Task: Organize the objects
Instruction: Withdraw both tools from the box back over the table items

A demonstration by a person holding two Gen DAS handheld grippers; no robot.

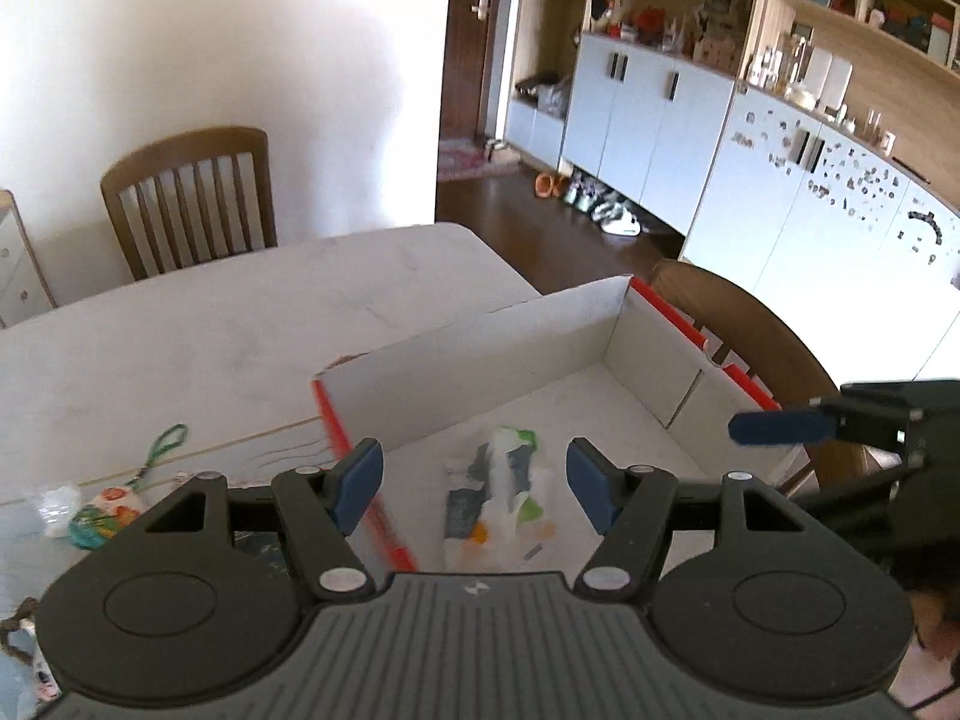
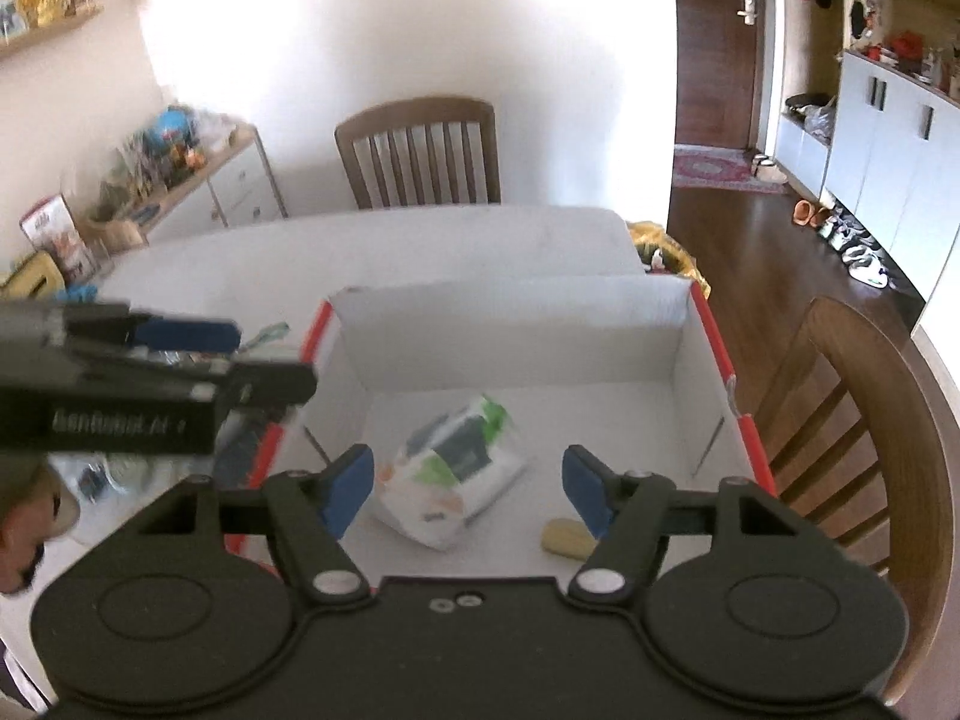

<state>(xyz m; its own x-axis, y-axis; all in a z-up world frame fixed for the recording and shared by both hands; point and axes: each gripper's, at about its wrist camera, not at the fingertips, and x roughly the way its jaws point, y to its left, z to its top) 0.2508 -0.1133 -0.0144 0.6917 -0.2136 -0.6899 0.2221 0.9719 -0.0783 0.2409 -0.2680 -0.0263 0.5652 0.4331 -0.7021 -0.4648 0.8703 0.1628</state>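
Both claws, left claw (image 1: 474, 483) and right claw (image 2: 468, 489), gape empty at lower centre over the soft, light, crinkly wipes pack (image 2: 453, 471) in the box (image 2: 510, 330); pinch its narrow sides.

I am holding my left gripper (image 1: 474, 483) tilted down, with its jaws standing apart and nothing between its blue pads (image 1: 360, 483). I am holding my right gripper (image 2: 465, 489) tilted down too, jaws apart and empty. Both grippers are sitting side by side.
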